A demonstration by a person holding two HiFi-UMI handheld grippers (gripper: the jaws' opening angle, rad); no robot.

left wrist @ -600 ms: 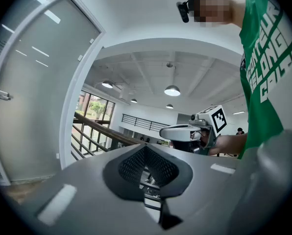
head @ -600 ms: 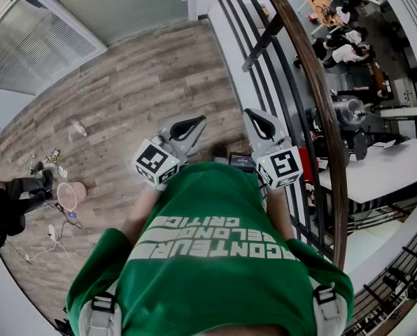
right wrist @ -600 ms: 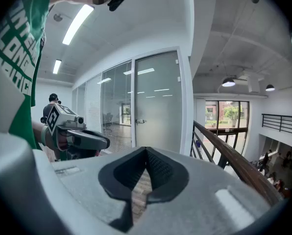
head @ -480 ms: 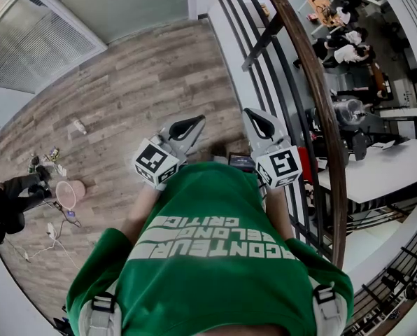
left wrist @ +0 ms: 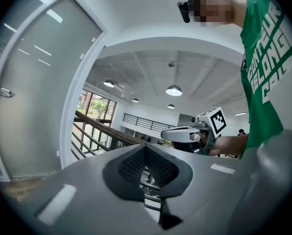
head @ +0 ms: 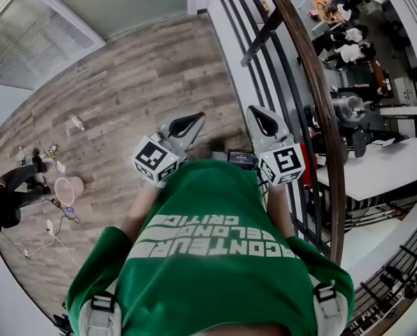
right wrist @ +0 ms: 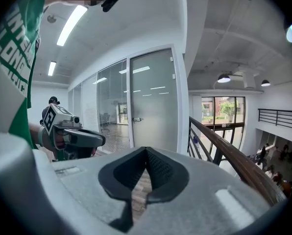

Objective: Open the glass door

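A: Well, your glass door [right wrist: 153, 102] stands just left of centre in the right gripper view, closed in its frame and well apart from both grippers.

B: Right. Your left gripper [head: 194, 120] and right gripper [head: 254, 113] sit side by side at mid-frame in the head view, above the wood floor [head: 138, 82]. Both pairs of fingers are clenched together on nothing. The railing [head: 320, 96] runs down the frame's right.
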